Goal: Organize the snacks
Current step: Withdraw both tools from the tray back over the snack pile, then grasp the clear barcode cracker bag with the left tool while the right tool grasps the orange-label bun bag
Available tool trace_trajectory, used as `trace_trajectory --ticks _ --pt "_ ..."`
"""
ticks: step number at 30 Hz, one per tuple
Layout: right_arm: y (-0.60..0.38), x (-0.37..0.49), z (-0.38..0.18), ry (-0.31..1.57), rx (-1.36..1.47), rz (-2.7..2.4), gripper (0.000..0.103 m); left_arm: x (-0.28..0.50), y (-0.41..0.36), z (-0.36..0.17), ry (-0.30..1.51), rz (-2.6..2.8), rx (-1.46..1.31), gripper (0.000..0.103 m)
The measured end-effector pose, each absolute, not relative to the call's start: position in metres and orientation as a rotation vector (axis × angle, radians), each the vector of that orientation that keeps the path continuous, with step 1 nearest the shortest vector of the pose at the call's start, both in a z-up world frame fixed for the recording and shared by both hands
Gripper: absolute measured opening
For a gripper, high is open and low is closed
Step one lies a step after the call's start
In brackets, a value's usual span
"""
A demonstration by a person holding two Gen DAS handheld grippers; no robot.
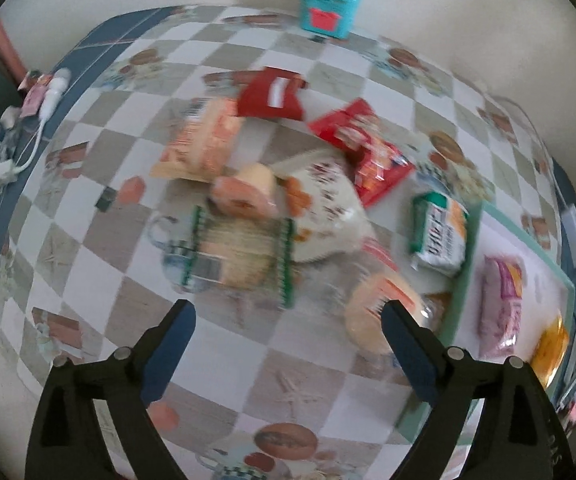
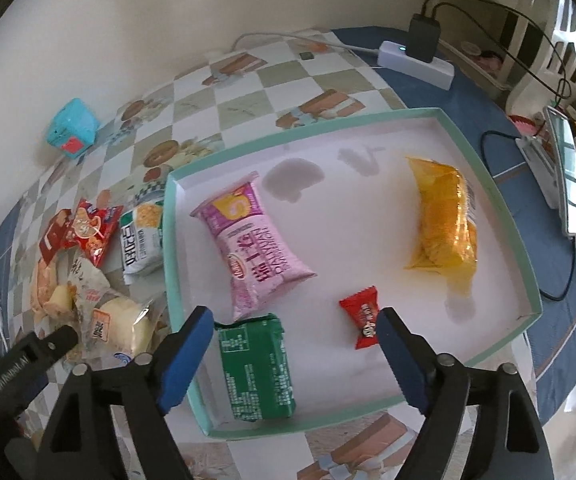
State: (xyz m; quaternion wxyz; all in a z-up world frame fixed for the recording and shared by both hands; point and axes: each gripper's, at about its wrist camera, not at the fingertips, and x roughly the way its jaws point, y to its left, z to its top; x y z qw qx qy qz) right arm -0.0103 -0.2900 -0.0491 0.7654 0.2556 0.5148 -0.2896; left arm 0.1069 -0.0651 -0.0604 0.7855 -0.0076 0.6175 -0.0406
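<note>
A pile of snack packs lies on the checked tablecloth: a green-edged cracker pack (image 1: 240, 256), a white bag (image 1: 323, 204), red bags (image 1: 363, 144), a bun (image 1: 379, 320). My left gripper (image 1: 288, 316) is open and empty above the cloth, just short of the pile. The mint-rimmed white tray (image 2: 487, 184) holds a pink pack (image 2: 256, 240), a yellow bag (image 2: 443, 224), a red candy (image 2: 363, 316) and a green pack (image 2: 256, 368). My right gripper (image 2: 293, 324) is open and empty over the tray's near part, between the green pack and the candy.
A teal tin (image 1: 329, 8) stands at the wall. A white power strip (image 2: 415, 60) with cables lies beyond the tray. A white-green pack (image 2: 142, 236) leans by the tray's left rim. Clutter and a phone stand (image 2: 567, 168) sit at the right.
</note>
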Motion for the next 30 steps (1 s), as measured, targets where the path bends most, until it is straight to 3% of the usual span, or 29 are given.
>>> trace_trajectory --ticks 4,30 --pt "-0.286 -0.007 -0.049 1.111 0.552 -0.612 0.102 0.115 -0.039 -0.061 1.33 -0.028 -0.071 0.094" --pt "-0.22 0.05 -0.055 1.148 0.531 -0.406 0.103 0.141 0.057 -0.062 1.305 0.16 -0.268 0.095"
